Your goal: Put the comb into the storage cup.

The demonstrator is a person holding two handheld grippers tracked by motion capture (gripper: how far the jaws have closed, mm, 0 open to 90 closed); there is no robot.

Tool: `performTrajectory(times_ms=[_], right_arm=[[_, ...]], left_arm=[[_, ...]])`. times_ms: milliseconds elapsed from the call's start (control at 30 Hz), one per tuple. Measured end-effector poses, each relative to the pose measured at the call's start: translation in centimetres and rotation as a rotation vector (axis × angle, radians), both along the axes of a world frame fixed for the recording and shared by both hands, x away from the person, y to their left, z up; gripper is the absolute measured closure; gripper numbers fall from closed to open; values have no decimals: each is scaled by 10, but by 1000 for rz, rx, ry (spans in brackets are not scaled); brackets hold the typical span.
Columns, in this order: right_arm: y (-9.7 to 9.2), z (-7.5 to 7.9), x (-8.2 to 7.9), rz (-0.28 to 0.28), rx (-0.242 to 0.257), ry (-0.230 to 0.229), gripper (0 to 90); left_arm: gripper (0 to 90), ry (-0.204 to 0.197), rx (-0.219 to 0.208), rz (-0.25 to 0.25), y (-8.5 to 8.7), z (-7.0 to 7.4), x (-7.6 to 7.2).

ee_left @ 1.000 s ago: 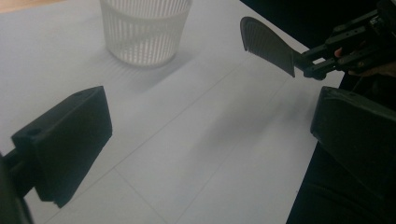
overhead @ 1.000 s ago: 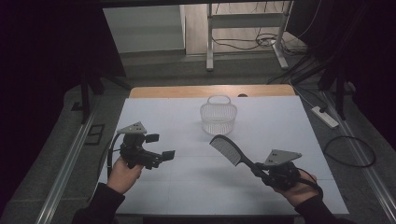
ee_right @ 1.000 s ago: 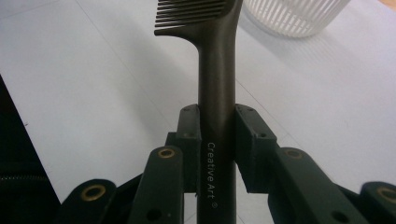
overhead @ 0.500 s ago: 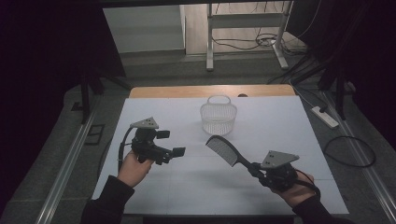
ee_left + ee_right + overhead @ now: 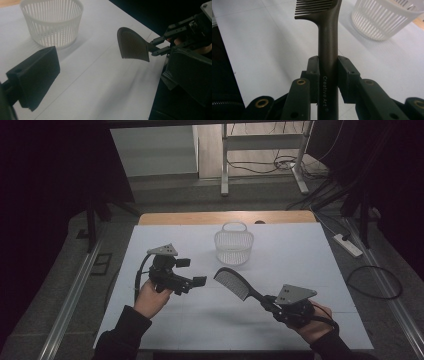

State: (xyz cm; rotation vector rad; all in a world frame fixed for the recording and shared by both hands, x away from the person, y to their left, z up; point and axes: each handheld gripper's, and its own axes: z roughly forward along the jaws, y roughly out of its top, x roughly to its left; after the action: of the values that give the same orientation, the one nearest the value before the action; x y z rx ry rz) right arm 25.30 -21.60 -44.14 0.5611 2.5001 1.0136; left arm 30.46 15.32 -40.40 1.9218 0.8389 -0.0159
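A dark comb (image 5: 232,282) with a long handle hangs over the white table (image 5: 300,255), its teeth end pointing toward the table's middle. My right gripper (image 5: 268,303) is shut on the handle; in the right gripper view the two pads (image 5: 313,72) press both sides of the comb handle (image 5: 328,37). My left gripper (image 5: 191,271) floats left of the comb, open, with nothing between its jaws. In the left gripper view the comb (image 5: 132,45) stands ahead to the right. A white slatted basket (image 5: 234,245) stands upright behind both grippers.
The basket (image 5: 52,22) is also near the left gripper's far side, and beyond the comb in the right gripper view (image 5: 384,17). A power strip (image 5: 350,245) and cables lie on the floor at the right. Metal frame legs (image 5: 225,165) stand behind the table.
My left gripper has drifted right, toward the table's middle and the comb, staying open. The right gripper and comb have barely shifted.
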Motion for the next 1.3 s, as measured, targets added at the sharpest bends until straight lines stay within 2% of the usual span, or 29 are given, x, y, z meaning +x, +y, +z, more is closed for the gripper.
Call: performTrajectory(times_ms=[100,300,867,1300], right_arm=[[3,0,-2,21,3,-17,720],[8,-1,-5,56,1,-25,720],[25,0,-16,158,48,-51,721],[28,0,-18,180,52,-70,720]], left_arm=[[0,20,-11,9,0,-1,1],[0,49,2,1,-4,-5,2],[0,128,-39,-48,-12,-10,6],[0,184,-62,-104,-21,-12,7]])
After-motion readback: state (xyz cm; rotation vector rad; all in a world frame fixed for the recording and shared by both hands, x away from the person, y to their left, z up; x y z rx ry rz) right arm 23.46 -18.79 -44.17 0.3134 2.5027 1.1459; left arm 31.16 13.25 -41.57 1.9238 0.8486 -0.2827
